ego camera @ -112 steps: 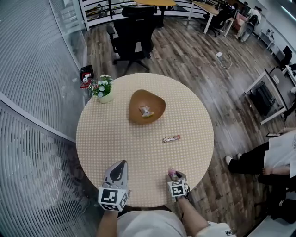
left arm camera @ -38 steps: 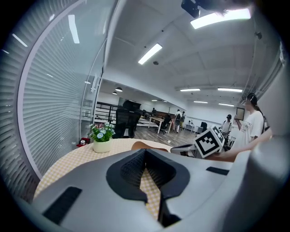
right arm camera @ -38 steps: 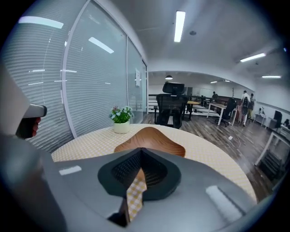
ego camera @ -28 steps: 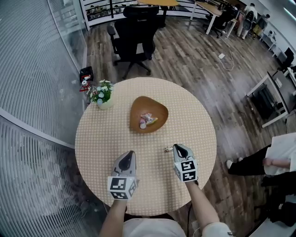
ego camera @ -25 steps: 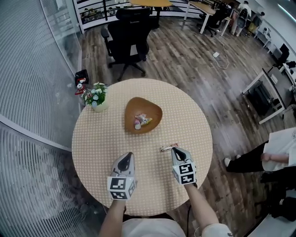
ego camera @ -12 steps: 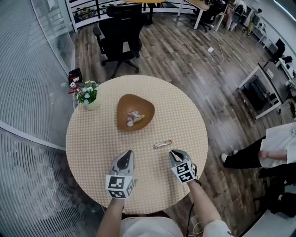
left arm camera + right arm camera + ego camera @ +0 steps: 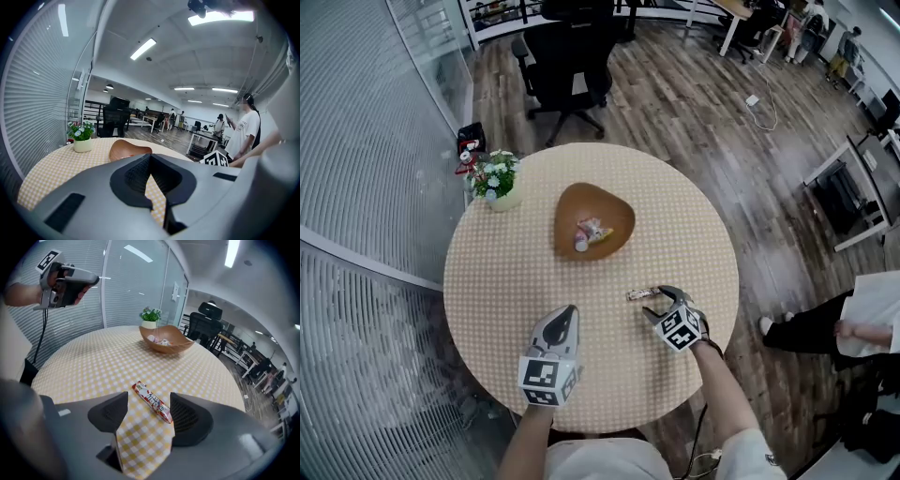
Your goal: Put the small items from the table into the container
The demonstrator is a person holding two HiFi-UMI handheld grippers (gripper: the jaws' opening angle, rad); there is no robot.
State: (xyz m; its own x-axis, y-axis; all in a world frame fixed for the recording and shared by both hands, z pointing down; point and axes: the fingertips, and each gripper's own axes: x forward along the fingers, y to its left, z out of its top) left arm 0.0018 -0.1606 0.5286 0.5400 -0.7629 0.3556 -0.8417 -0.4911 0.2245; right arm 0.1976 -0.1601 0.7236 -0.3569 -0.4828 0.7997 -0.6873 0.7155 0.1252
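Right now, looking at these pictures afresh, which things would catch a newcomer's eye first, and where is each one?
The right gripper has its jaws opening around a red-and-white snack bar that lies ungripped on the checked round table. Beyond it sits a wooden bowl holding small wrapped items, with a flower pot at the table's far-left edge.

One table (image 7: 516,272), three cameras
The head view looked steeply down; both gripper views sat low and close over its top, facing the shared bowl (image 7: 568,225).

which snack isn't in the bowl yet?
The long red-and-white bar on the tablecloth, between the right gripper's opening jaws; the other snacks lie in the wooden bowl.
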